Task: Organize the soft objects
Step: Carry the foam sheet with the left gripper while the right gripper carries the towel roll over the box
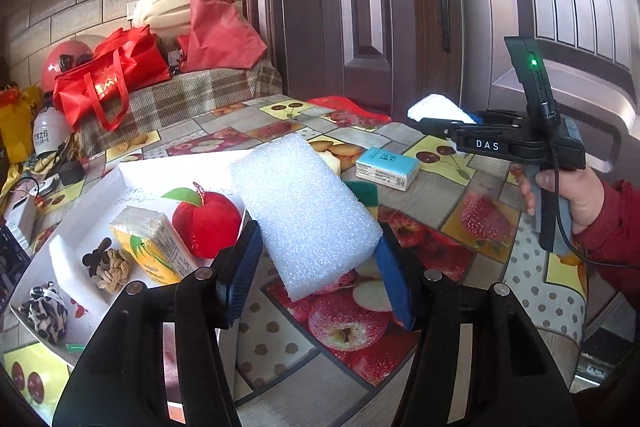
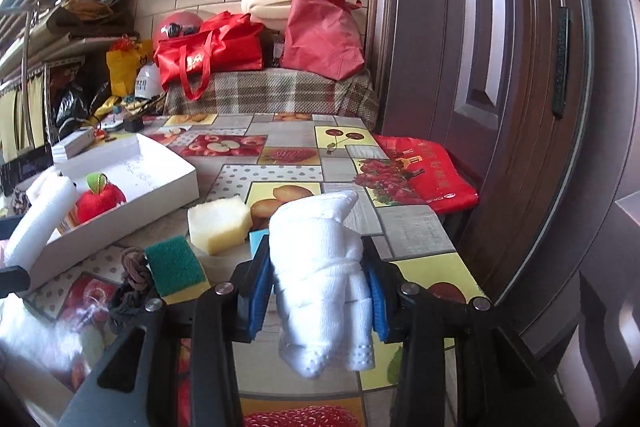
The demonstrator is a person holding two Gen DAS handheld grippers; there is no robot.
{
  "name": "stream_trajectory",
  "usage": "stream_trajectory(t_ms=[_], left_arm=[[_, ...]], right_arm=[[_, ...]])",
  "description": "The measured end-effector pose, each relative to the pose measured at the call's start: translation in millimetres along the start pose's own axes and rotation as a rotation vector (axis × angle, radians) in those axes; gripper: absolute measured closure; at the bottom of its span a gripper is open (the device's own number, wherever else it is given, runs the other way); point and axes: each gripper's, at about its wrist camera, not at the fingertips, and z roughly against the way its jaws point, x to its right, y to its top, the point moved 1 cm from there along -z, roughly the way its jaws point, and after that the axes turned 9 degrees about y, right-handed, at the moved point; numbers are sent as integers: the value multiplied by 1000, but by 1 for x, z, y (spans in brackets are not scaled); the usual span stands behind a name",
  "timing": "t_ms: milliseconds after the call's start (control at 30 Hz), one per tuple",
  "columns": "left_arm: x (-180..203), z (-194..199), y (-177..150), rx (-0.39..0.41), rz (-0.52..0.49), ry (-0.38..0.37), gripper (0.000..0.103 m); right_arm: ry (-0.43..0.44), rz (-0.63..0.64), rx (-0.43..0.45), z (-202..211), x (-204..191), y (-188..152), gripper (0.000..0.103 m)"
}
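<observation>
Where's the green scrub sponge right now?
Right wrist view, lower left: the green scrub sponge lies on the table, beside the yellow sponge block.

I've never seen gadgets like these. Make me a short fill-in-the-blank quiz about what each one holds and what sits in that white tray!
1. The left hand-held gripper is clamped on a white ____ block.
2. The right hand-held gripper grips a rolled white ____.
3. In the white tray, the plush red toy is shaped like an ____.

Missing words: foam; towel; apple
</observation>
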Motion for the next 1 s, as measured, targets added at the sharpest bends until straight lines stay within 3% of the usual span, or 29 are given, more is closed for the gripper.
stream_trajectory(t_ms=[133,433,1000], left_arm=[[-8,4,3,37,26,11,46],[-21,9,5,103,23,54,46],[-53,12,-3,113,65,115,46]], right_arm=[[24,-6,64,10,-19,2,62],[111,27,113,14,-68,4,62],[196,52,54,-6,-107,4,62]])
